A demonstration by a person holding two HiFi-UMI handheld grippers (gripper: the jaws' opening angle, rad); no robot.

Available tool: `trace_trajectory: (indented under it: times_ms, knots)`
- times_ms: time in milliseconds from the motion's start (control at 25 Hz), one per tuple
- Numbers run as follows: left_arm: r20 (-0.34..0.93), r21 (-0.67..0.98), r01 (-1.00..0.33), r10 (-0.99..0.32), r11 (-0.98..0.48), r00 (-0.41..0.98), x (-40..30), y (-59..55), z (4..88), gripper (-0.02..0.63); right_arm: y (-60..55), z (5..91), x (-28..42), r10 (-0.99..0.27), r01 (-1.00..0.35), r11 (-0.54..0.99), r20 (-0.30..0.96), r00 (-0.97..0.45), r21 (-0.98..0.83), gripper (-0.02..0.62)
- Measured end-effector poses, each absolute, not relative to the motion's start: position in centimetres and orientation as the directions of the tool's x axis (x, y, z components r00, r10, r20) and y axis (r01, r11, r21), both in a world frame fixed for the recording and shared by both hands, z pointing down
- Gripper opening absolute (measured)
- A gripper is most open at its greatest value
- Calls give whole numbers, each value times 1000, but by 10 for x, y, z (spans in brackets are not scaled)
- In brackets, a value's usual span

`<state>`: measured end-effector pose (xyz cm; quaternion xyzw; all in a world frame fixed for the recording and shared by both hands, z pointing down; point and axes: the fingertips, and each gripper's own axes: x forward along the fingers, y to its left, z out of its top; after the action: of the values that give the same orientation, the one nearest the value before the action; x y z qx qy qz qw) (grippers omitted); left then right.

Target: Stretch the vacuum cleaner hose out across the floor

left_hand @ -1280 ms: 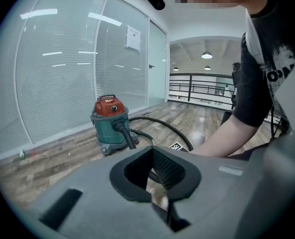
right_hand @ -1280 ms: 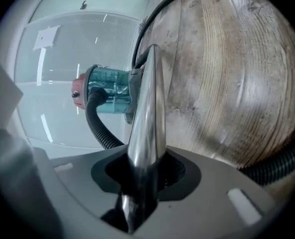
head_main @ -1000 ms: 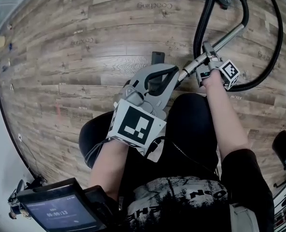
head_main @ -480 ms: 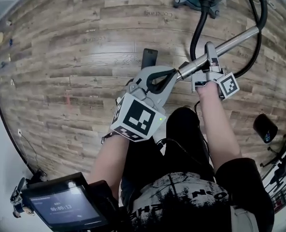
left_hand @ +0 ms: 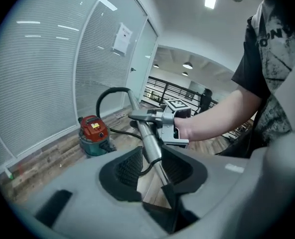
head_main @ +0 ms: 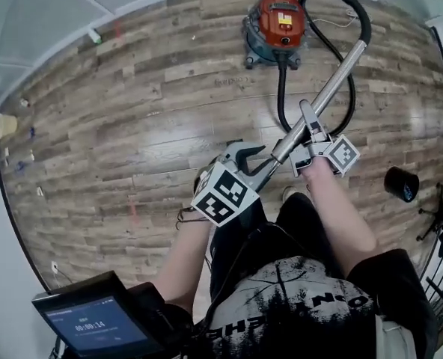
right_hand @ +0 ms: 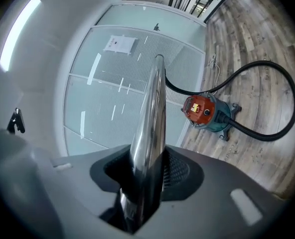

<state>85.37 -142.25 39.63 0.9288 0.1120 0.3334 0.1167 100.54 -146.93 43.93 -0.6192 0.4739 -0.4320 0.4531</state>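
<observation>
A red and teal vacuum cleaner (head_main: 277, 25) (left_hand: 92, 131) (right_hand: 202, 111) stands on the wood floor by the glass wall. Its black hose (head_main: 366, 25) (right_hand: 267, 133) loops from it to the top of a metal wand (head_main: 330, 88) (left_hand: 147, 136) (right_hand: 150, 123), which is lifted and slanted. My right gripper (head_main: 311, 122) (right_hand: 147, 156) is shut on the wand's middle, its jaws having just eased a little wider. My left gripper (head_main: 259, 159) (left_hand: 150, 156) is at the wand's lower end. Its jaws have just been opening; the wand lies between them with a gap beside it.
A dark cylinder (head_main: 401, 184) stands on the floor at the right. A small screen (head_main: 94, 324) hangs at my lower left. A glass wall with blinds (left_hand: 48, 73) runs behind the cleaner, and small items lie along the left wall (head_main: 4, 126).
Both grippers have risen with the wand, and the floor looks farther away. The whole cleaner and hose loop have come into view. The left jaws have spread around the wand.
</observation>
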Motion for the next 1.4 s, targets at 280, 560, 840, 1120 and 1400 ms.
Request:
trace_trajectory:
  times_ms: [280,560,840,1120,1400]
  knots:
    - [628,387,213,426,-897,651,874,-1418,384,222,-1486,378,1000,-979,-228,-78,30,204,-971,161]
    - [778,279,278,386,-919,496,868,-1417,406,311,-1510,345,997,-976,-225,-10,-39,214,-974,163]
    - [773,348,264,435,-899,463,872,-1425,411,273,-1530,325,981,-980,-278,10,-64,186,-961,161]
    - [800,328,240,404,-914,444,856,-1453,419,206,-1537,330,970,-991,-318,62,-97,96,-946,177]
    - [829,303,244,381,-921,409,821,-1464,406,169,-1543,310,980,-969,-295,205,-237,74,-933,169]
